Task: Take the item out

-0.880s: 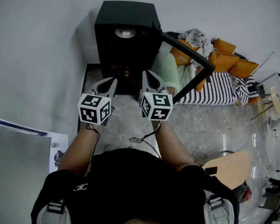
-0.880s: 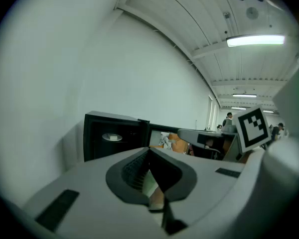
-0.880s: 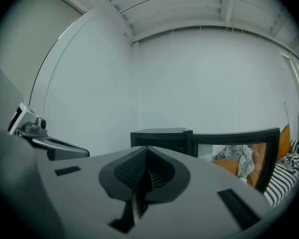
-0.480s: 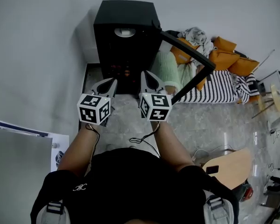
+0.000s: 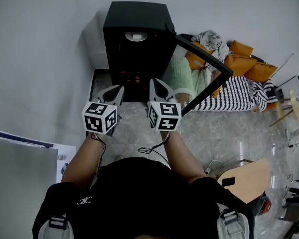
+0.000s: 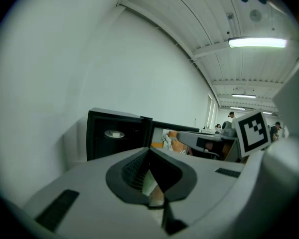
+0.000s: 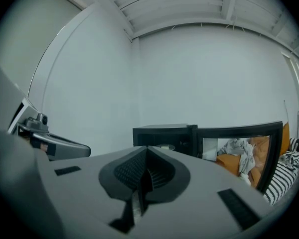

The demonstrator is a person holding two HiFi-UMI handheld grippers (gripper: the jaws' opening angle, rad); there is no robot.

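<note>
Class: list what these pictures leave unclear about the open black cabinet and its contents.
1. The white item on the plate: too small in every view to identify.
2. Lower interior of the black cabinet: head view, too dark.
3. Its base: left gripper view, hidden behind the left gripper.

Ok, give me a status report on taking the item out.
Left gripper and right gripper both shut, empty, outside the black box. Item on plate inside, untouched. Door open, path clear.

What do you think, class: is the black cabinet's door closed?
No, the head view shows the door swung open to the right of the black cabinet.
</note>
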